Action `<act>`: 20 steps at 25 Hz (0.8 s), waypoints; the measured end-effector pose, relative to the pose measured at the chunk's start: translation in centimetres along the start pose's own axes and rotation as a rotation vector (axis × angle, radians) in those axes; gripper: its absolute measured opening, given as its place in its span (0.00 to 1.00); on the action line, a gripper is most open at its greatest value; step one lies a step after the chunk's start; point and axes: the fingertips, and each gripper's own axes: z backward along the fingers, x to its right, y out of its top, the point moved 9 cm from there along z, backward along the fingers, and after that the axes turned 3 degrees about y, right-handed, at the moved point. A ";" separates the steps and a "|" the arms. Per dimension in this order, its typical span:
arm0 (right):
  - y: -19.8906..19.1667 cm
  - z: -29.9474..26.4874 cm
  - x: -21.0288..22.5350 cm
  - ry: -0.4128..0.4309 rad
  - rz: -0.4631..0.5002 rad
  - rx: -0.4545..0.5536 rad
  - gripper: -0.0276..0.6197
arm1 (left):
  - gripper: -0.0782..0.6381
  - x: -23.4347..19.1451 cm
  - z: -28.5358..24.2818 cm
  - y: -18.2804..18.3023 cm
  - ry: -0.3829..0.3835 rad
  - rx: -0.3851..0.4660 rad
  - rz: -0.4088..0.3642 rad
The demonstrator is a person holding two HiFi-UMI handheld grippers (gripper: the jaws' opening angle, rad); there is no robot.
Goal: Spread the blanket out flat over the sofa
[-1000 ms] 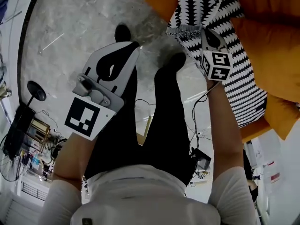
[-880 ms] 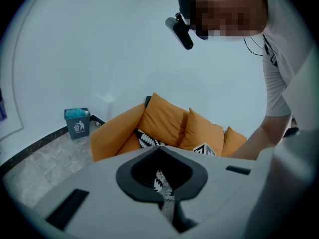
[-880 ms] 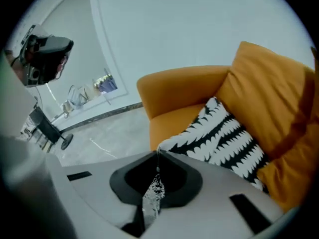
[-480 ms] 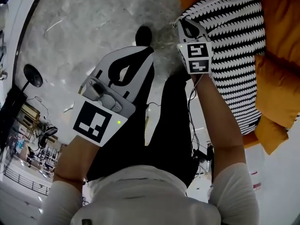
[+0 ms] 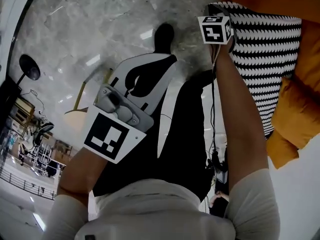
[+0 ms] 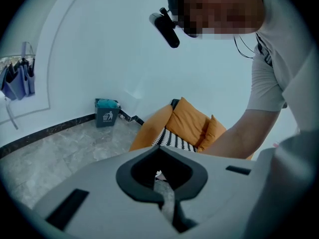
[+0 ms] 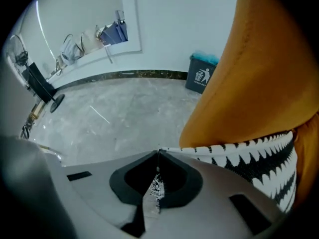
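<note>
Orange sofa (image 5: 294, 115) is at my 2 o'clock, with the zigzag blanket (image 5: 265, 54) lying on it. My right tongs (image 7: 158, 156) are clamped on the blanket's edge around 1 o'clock. My left tongs (image 5: 167, 61) are pinched together above the floor (image 5: 100, 24).

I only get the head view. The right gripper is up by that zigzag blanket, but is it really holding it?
Observer: Yes. Its own view shows the right gripper shut on the edge of the blanket, with fabric pinched between its jaws.
Operator: And the left one?
Observer: In its own view the left gripper has its jaws together, and I see no blanket between them.
Operator: What else is in the room?
Observer: A bin stands by the wall, near the sofa.
</note>
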 end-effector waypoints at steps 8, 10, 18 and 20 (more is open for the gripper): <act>-1.1 0.8 -1.5 0.015 -0.036 0.042 0.10 | 0.12 1.5 2.2 -0.8 -0.017 0.039 -0.052; -1.2 3.3 -2.2 0.033 -0.074 0.093 0.28 | 0.12 2.4 3.0 0.1 -0.013 0.046 -0.071; -3.1 24.6 -3.9 0.094 -0.131 0.349 0.29 | 0.12 11.1 8.0 6.1 0.061 0.066 -0.016; -4.2 31.3 -3.8 0.135 -0.140 0.413 0.29 | 0.12 14.4 9.2 7.9 0.066 0.097 -0.042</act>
